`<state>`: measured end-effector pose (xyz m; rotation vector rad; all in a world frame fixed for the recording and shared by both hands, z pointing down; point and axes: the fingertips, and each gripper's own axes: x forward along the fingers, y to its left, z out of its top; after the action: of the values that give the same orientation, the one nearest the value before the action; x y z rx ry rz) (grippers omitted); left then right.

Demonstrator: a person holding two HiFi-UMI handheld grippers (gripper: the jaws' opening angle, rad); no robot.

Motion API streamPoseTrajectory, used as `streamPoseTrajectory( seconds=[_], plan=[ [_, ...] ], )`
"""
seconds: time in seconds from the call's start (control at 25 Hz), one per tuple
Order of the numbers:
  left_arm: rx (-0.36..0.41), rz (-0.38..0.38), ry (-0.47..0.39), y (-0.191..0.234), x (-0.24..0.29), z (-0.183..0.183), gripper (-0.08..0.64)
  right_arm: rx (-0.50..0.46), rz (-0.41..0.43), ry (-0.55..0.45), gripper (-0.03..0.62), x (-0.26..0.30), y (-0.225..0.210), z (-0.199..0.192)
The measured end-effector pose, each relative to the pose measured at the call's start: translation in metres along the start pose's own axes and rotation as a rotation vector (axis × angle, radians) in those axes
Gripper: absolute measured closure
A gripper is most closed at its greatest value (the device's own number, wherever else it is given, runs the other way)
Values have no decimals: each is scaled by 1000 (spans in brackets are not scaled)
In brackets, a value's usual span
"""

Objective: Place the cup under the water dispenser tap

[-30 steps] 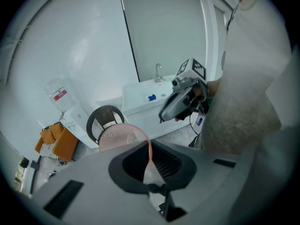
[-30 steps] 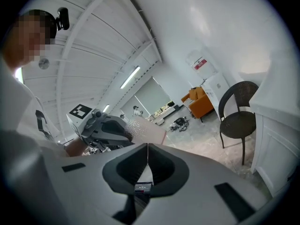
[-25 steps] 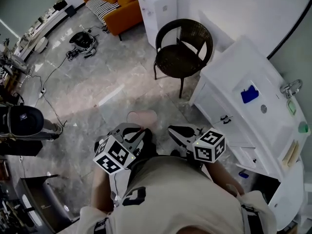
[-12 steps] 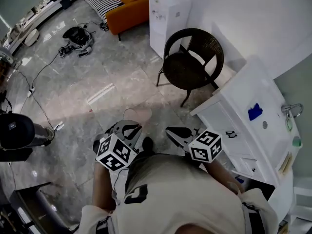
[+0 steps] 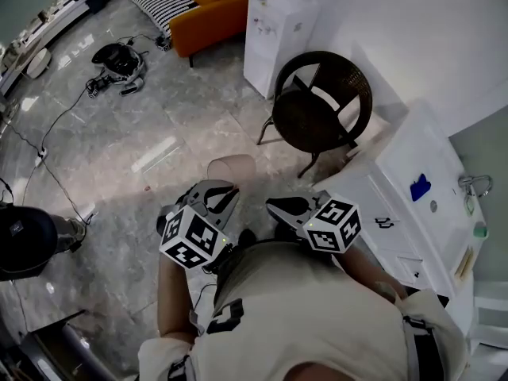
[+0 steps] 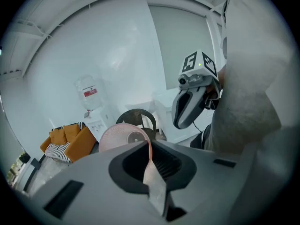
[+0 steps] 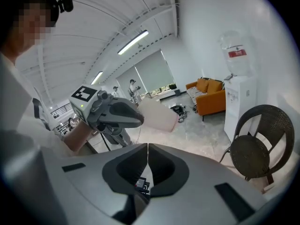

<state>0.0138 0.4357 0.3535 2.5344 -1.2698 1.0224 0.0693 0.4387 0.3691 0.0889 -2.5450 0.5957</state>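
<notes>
— Left gripper [image 5: 213, 193]: what is pinched?
— The pink cup [image 5: 232, 167] is clamped by its wall and held tipped on its side, just ahead of the jaws.
— And the right gripper [image 5: 286, 208]?
— Its jaws are pressed together, empty. The water dispenser [image 5: 279, 30], topped by a bottle [image 7: 236, 55], is seen well ahead, beyond a chair [image 5: 321, 101].

CUP: pale pink cup [image 5: 231, 167], tipped on its side, wall pinched in left gripper [image 5: 218, 189] | DISPENSER: white floor-standing water dispenser [image 5: 279, 34], bottle on top, upright against wall, well apart from cup
</notes>
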Motion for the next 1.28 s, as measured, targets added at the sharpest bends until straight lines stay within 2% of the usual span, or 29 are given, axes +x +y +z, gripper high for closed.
streamPoseTrajectory(
  seconds=[0.08,0.28,0.6,0.88,0.96,1.08,1.28],
  plan=[
    [2,4,-12,13,10,4,495,-21,21,21,565,13,-2,7],
    [31,13,44,42,38,3,495,-20,53,16,565,34,-26,28],
    [61,-43,141,108,111,13,495,96,80,-57,565,53,-125,76],
    [11,-81,190,175,164,34,495,212,84,-76,565,53,-213,123],
    [-2,-76,204,194,175,36,495,230,93,-65,565,57,-234,133],
    [40,-83,264,218,208,43,495,247,109,-55,565,57,-272,145],
    [15,-107,268,253,250,55,495,289,80,-77,565,52,-332,159]
  ],
)
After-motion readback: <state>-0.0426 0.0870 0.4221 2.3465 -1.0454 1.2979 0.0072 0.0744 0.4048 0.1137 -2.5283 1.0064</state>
